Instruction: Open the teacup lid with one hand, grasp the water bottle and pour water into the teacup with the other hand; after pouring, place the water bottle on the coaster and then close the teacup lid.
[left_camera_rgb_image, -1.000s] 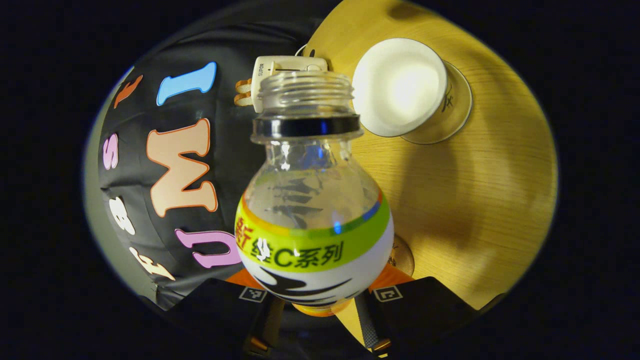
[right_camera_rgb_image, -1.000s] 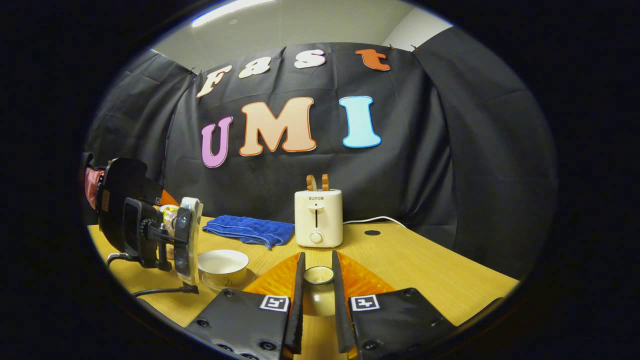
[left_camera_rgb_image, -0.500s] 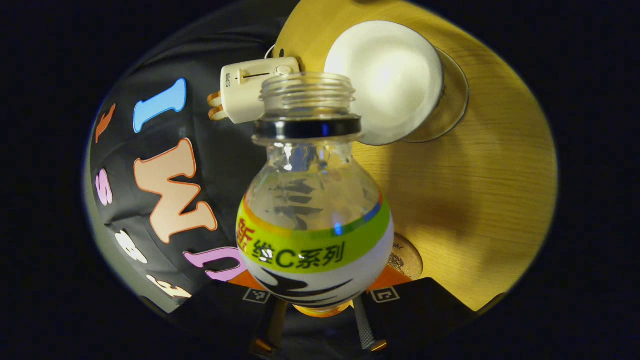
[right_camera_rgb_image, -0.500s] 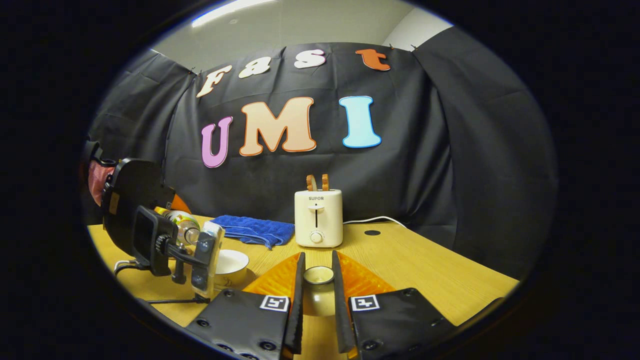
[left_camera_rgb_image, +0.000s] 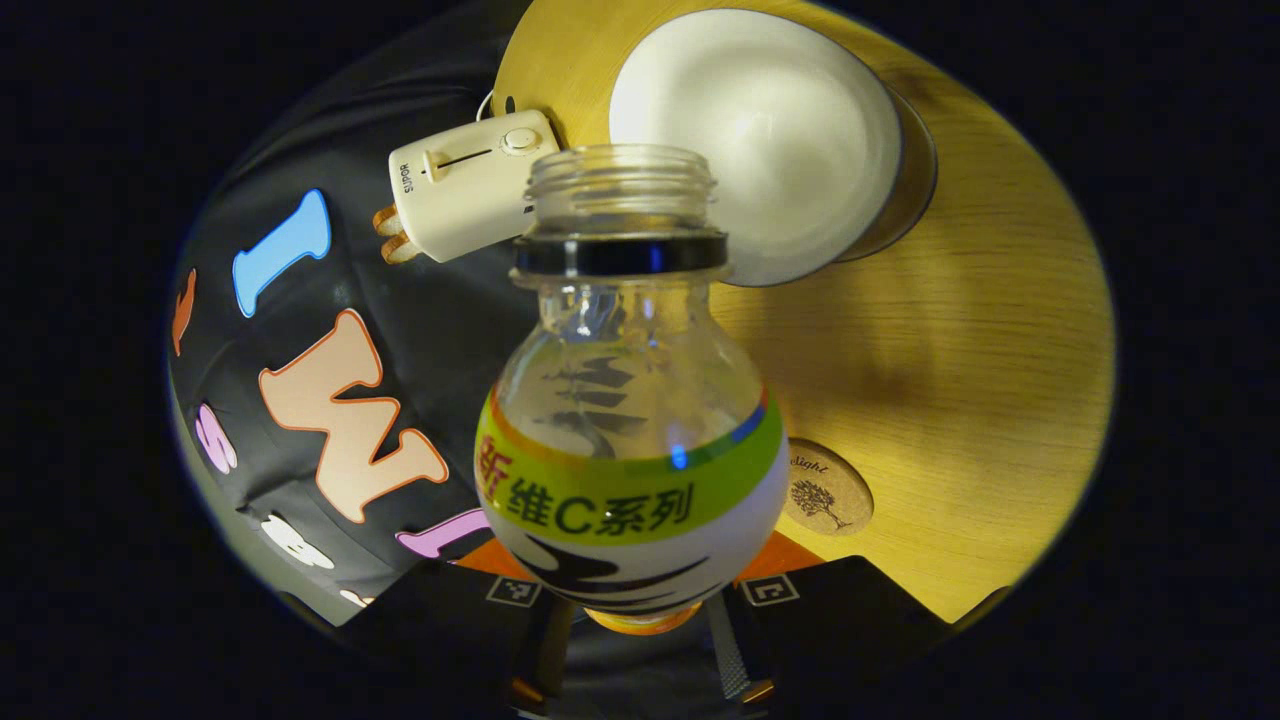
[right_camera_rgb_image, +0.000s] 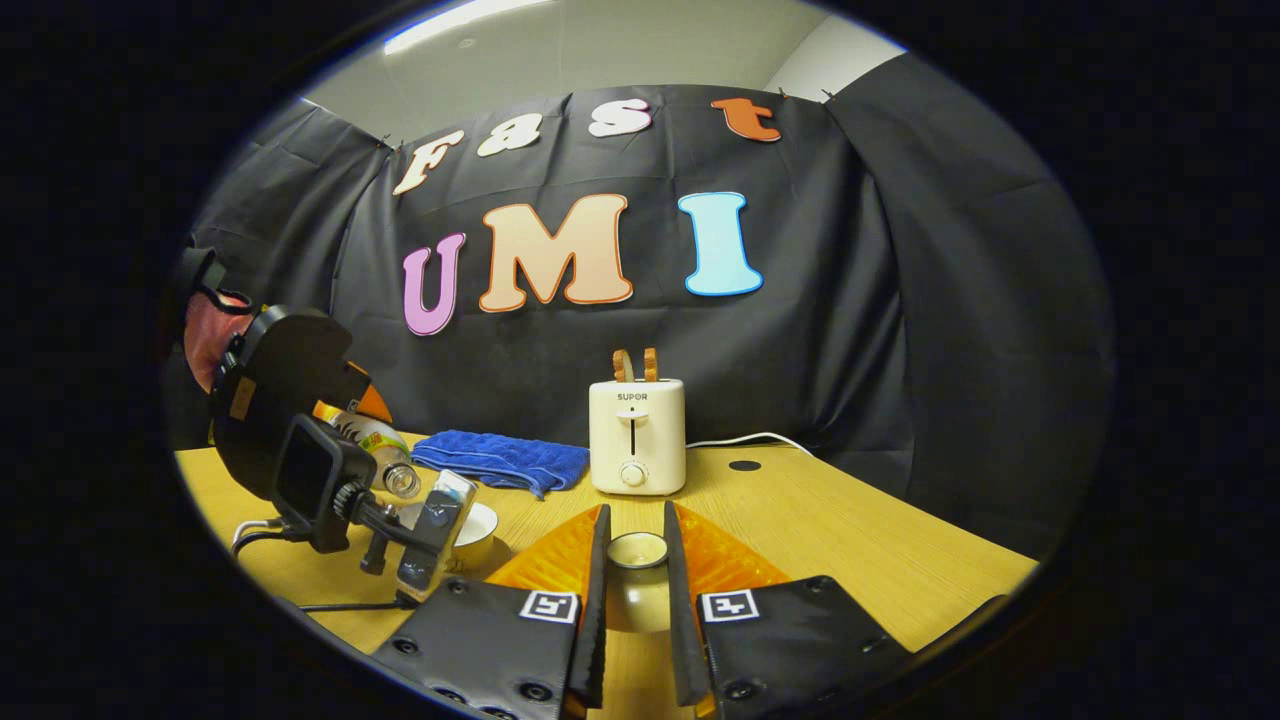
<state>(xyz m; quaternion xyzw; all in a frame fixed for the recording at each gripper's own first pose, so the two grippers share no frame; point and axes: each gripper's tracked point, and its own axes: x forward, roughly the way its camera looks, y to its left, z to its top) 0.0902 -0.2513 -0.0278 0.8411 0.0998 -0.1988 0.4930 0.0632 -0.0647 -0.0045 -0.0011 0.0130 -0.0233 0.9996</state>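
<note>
My left gripper is shut on a clear, uncapped water bottle with a green and white label. The bottle is tipped over, its open mouth in front of the white teacup on its glass saucer. A round cork coaster lies on the table beside the bottle's body. In the right gripper view the tilted bottle points down at the teacup. My right gripper is shut on the knob of the teacup lid, held above the table away from the cup.
A cream toaster with two slices in it stands at the back of the wooden table. A blue towel lies to its left. A cable runs along the front left edge.
The left gripper has tipped the bottle further and brought its mouth closer to the teacup, which looms larger in the left gripper view. The right gripper and lid have stayed still.
</note>
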